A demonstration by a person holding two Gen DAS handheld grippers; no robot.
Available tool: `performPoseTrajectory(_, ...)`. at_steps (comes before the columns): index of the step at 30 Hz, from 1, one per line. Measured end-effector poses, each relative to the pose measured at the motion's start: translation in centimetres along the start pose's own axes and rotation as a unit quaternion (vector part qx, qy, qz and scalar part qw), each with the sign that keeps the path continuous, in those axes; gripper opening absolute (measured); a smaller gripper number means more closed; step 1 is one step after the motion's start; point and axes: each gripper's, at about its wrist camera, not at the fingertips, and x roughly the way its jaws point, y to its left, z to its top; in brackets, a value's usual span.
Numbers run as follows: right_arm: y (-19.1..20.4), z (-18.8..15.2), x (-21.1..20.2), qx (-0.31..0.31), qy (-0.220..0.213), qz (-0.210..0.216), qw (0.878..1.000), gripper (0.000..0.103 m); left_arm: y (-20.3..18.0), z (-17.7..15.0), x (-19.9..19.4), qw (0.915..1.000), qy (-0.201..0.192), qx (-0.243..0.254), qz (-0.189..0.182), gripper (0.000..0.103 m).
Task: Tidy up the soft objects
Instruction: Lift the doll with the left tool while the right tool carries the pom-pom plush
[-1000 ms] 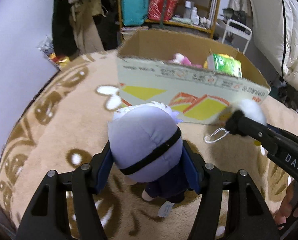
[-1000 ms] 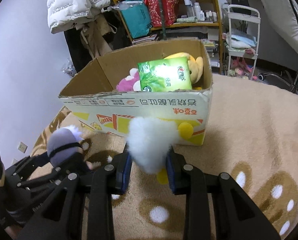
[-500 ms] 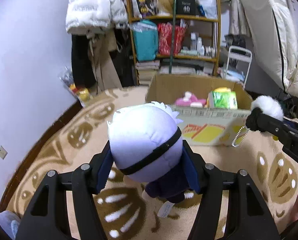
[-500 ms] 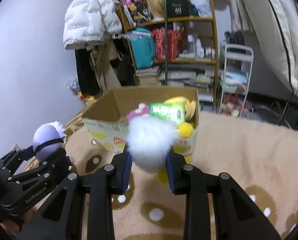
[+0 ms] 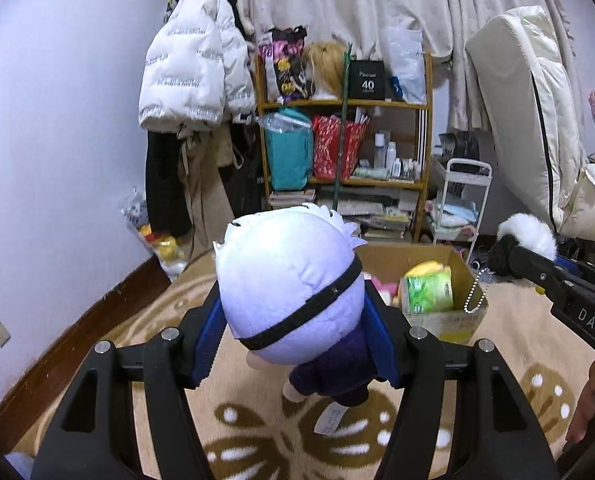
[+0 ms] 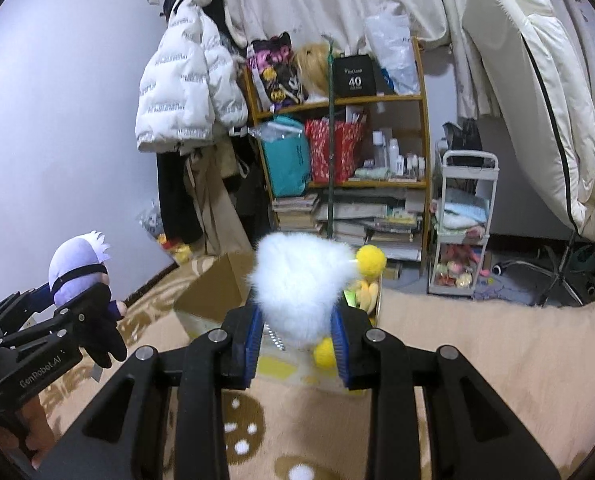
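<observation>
a: cluttered bedroom, tan patterned blanket [image 5: 509,320] underneath, wooden shelf [image 5: 345,104] against the curtain. what's different from a second ago?

b: both views have tipped up. a second ago the cardboard box [image 5: 445,256] filled the middle of each picture; now it sits low and small, and the shelf and hanging white jacket [image 5: 193,68] fill the top. so both toys have been lifted off the blanket.

a: and the grips?

b: unchanged. the left tongs [image 5: 293,344] pinch the plush doll [image 5: 289,284] with the pale hair and black band, blue pads pressed into both sides of its head, body dangling below. the right tongs [image 6: 297,334] are pressed tight on the white fluffy toy [image 6: 297,284] with yellow pompoms; its ball chain hangs free in the left view.

a: where does that leave the tidying?

b: my reading is mid-carry. the box already holds a green packet [image 5: 427,288] and a pink plush, and sits ahead of and below both toys. next seems to be moving forward over its open top, then letting go.
</observation>
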Motion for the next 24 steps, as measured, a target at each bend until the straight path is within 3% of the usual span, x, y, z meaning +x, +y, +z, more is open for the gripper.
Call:
performPoseTrajectory(8,-1.4,2.6,1.3,0.028,-0.021,0.038,0.999,0.032,-1.4,2.6,2.2,0.9987,-0.024,0.045,0.002,0.063)
performPoseTrajectory(24,-1.5,4.6,5.5,-0.013,-0.026,0.035,0.999,0.032,-4.5,6.2,6.1,0.9966,-0.049,0.058,-0.031,0.063)
